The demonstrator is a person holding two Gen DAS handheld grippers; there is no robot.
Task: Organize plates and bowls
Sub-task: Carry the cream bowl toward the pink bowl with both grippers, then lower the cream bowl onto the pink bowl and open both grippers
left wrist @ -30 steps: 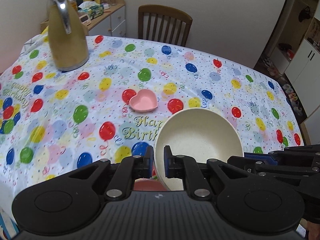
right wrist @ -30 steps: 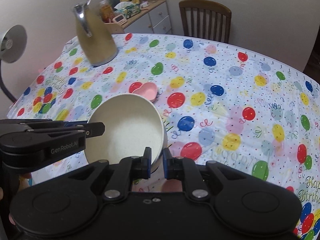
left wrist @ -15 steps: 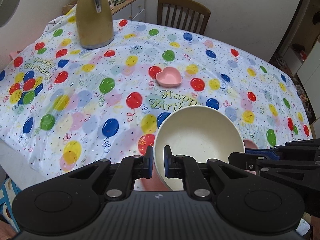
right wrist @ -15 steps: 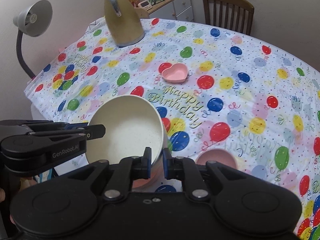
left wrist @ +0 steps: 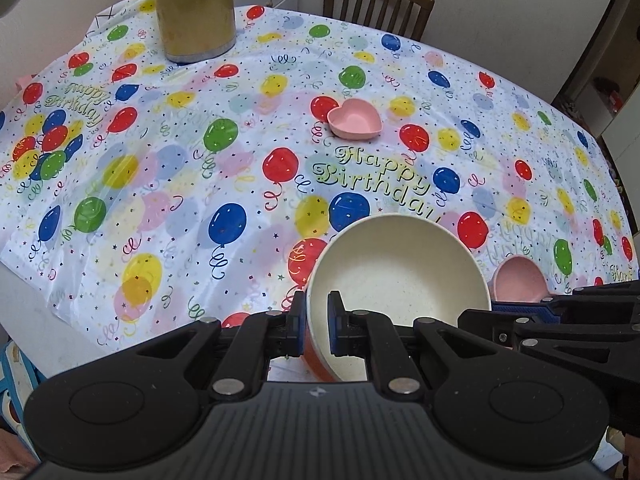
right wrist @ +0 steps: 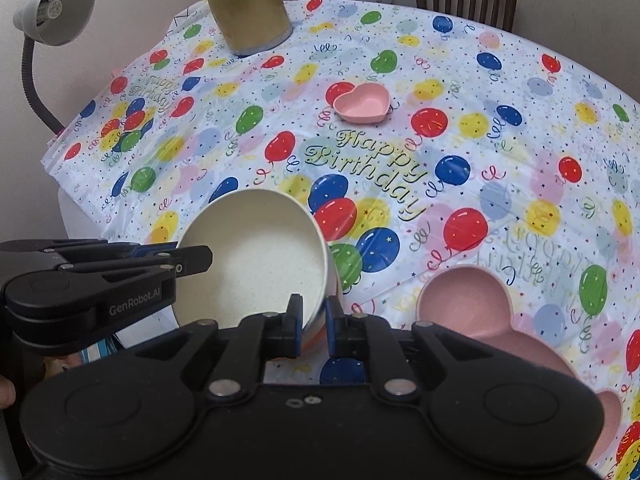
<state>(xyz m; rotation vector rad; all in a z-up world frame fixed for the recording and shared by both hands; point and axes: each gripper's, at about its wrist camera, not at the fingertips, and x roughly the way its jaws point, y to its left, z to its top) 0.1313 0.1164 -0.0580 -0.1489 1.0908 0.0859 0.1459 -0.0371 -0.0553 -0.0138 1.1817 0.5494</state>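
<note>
My left claw (left wrist: 313, 330) pinches the near-left rim of the cream bowl (left wrist: 400, 272), one finger inside and one outside, and my right claw (right wrist: 312, 330) pinches the rim on the opposite side, so the bowl hangs tilted between them over the near edge of the surface (left wrist: 160, 184). A pink heart-shaped dish (left wrist: 354, 118) sits near the middle of the balloon-print cloth, well apart from the bowl. A pink mouse-eared plate (right wrist: 480, 312) lies just right of the bowl. A tan kettle (left wrist: 194, 12) stands far back.
</note>
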